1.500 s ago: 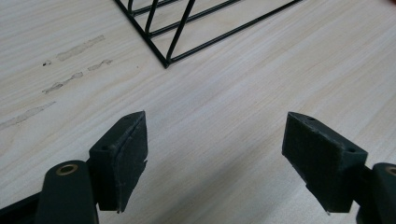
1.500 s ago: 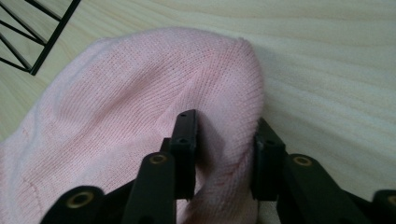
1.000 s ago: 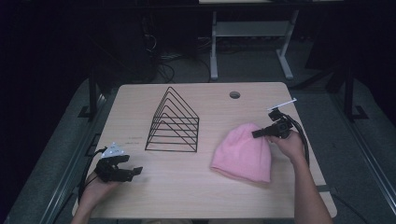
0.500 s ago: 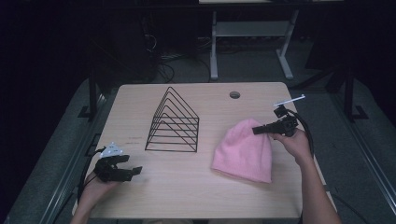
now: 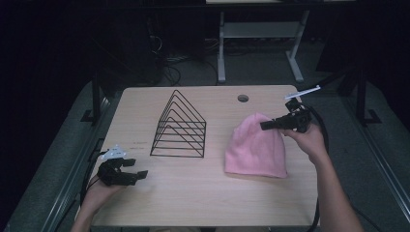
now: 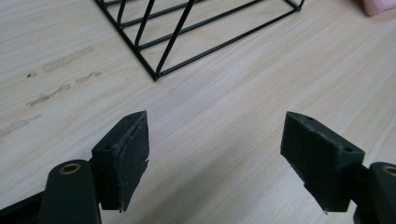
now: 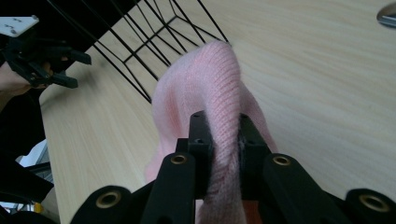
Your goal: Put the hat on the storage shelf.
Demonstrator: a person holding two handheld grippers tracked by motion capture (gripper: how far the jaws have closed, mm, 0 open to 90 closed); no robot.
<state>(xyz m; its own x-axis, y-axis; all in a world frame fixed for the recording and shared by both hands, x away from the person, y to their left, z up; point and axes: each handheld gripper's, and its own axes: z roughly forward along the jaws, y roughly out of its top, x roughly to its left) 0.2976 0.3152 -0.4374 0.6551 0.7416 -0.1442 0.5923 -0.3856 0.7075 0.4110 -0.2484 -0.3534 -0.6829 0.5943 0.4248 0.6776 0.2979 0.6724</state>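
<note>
A light wood-grain table (image 5: 193, 203) is standing in a dark room, with a white desk frame (image 5: 256, 34) and loose cables on the floor beyond its far edge. A round grommet hole (image 5: 243, 98) is sitting in the tabletop at about 1 o'clock from centre.

A black wire rack (image 5: 180, 126), triangular in outline, is standing near the centre, slightly toward 10 o'clock. Its slots are holding nothing.

A pink knit hat (image 5: 256, 147) is lying at about 3 o'clock from the rack, apart from it. Its lower, wider edge is resting on the table while its crown end is being held off the surface.

The right gripper (image 5: 270, 125) is clamping the crown of the hat at the hat's 1 o'clock corner; in the right gripper view (image 7: 219, 140) both black pads are pressing a fold of pink knit between them. The person's right hand (image 5: 307, 140) is holding this gripper above the table.

The left gripper (image 5: 138, 169) is sitting at about 8 o'clock on the table, in the person's left hand (image 5: 99, 191). Its jaws are standing wide apart over bare wood, with nothing between them; the left gripper view (image 6: 215, 154) is showing the rack's corner ahead at 12 o'clock.
</note>
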